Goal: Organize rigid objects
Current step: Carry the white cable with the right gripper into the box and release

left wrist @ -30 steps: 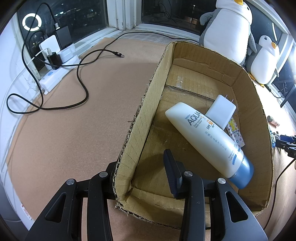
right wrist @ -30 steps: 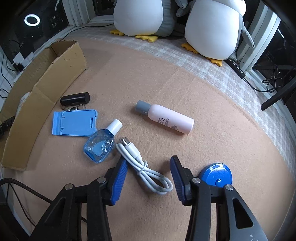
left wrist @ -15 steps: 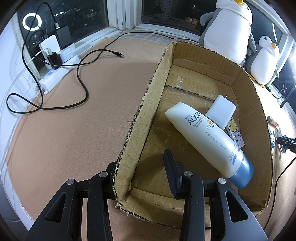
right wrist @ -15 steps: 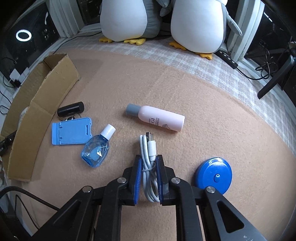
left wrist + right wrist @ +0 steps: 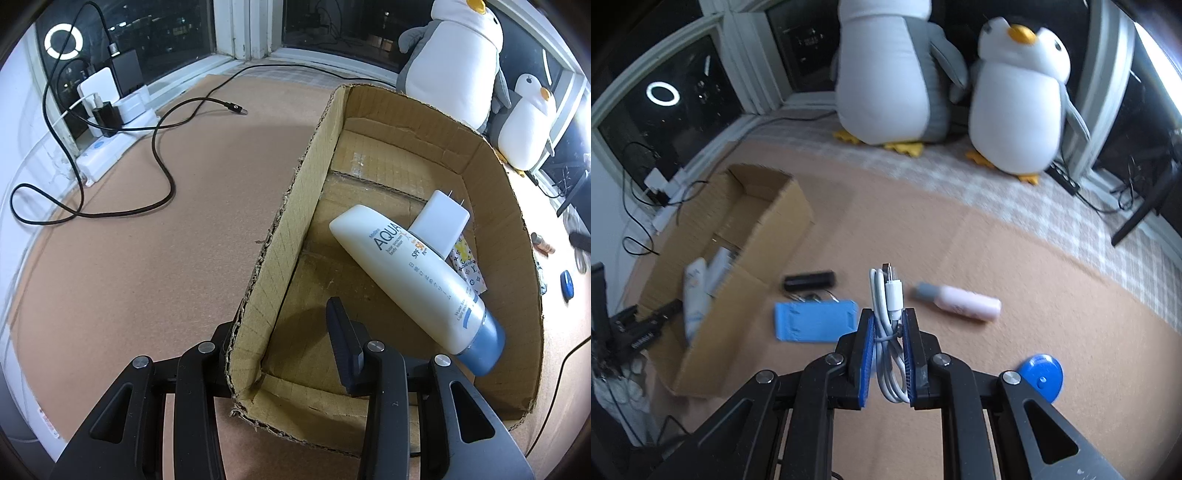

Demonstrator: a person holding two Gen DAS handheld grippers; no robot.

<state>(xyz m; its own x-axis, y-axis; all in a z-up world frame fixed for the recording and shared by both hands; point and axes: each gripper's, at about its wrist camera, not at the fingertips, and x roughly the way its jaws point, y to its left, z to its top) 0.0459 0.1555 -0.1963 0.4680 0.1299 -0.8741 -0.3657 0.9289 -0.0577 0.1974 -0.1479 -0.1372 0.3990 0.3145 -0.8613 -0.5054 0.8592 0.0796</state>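
Dim fisheye views, right one motion-blurred

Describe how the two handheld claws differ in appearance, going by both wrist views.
Both are black plastic frames with triangular cut-outs and round silver pivot screws. The left claw has plain black fingers. The right claw has blue ribbed pads lining its fingers. No sleeves or hands show.

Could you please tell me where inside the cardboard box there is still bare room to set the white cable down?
The cardboard box has bare floor at its far end, beyond the sunscreen tube and white charger, and along its left wall. The right side is crowded: tube, charger and a patterned packet overlap there.
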